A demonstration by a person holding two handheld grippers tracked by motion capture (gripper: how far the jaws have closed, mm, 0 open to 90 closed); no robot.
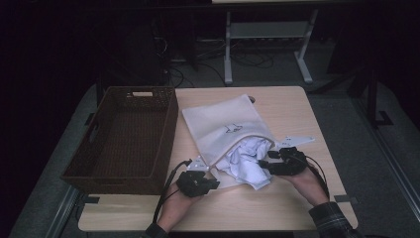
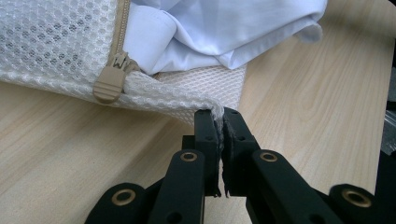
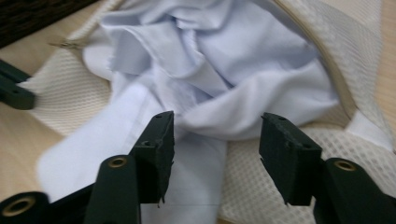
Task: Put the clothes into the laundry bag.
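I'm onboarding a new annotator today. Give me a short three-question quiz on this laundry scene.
1. True or false: the left tool is clamped on the mesh bag.
2. What is the state of the right tool? A open, B shut.
3. Which item sits at the table's left side?

Key: 1 true, it pinches the bag's corner. 2 A, open over the white garment. 3 The brown wicker basket.

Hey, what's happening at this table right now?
A person works two handheld tools on a white mesh laundry bag lying beside a brown wicker basket. The left tool is shut on the bag's corner near the zipper pull. The right tool is open at the pale shirt bunched in the bag's opening.
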